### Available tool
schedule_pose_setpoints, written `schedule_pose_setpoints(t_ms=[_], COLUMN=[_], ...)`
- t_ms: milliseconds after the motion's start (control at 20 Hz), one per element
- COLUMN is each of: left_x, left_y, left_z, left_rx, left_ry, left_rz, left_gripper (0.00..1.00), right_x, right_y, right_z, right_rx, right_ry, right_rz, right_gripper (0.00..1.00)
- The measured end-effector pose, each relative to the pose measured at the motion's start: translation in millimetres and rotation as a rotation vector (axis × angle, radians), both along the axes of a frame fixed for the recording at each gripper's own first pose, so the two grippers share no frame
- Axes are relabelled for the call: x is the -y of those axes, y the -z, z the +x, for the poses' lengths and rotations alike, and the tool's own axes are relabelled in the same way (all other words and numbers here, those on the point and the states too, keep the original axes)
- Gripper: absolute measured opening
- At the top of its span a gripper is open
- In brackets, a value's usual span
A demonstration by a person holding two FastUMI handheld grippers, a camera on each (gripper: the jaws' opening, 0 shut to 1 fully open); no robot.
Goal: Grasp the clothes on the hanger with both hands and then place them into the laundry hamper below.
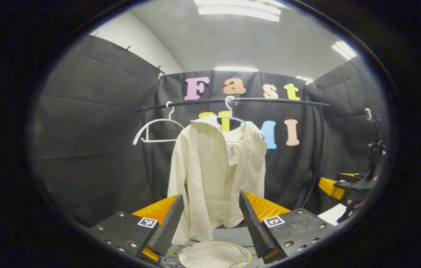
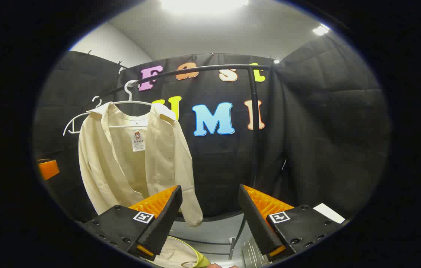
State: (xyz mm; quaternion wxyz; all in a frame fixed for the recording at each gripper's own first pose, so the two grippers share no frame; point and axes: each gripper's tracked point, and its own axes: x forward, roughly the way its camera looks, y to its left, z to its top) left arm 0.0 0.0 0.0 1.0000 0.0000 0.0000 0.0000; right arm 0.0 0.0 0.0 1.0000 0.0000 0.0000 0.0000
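A cream shirt (image 1: 214, 175) hangs on a white hanger (image 1: 232, 118) from the dark rail (image 1: 270, 100), straight ahead in the left gripper view. The same shirt (image 2: 128, 163) hangs at the left in the right gripper view. My left gripper (image 1: 210, 223) is open, short of the shirt's lower hem, nothing between its fingers. My right gripper (image 2: 210, 219) is open too, off to the shirt's right side and not touching it. The round hamper (image 1: 214, 255) with a pale liner and yellow-green rim lies below the shirt; its rim (image 2: 195, 257) shows at the bottom of the right gripper view.
An empty white hanger (image 1: 154, 128) hangs left of the shirt on the same rail. The rack's upright post (image 2: 255, 130) stands right of centre in the right gripper view. The other gripper (image 1: 355, 184) and a hand holding it sit at the far right in the left gripper view.
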Motion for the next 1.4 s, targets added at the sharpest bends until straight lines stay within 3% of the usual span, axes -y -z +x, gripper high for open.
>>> schedule_pose_setpoints(t_ms=[900,1400], left_x=[3.0,17.4], left_y=[0.9,-28.5], left_z=[7.2,68.2], left_rx=[-0.006,-0.002], left_ry=[0.047,0.064], left_rz=[-0.045,-0.054], left_gripper=[0.87,0.87], right_x=[12.9,19.7], right_y=[-8.6,-11.2], right_z=[-13.8,-4.0], right_rx=[0.031,0.011], right_ry=[0.067,0.087], right_rz=[0.024,0.049], right_gripper=[0.96,0.96])
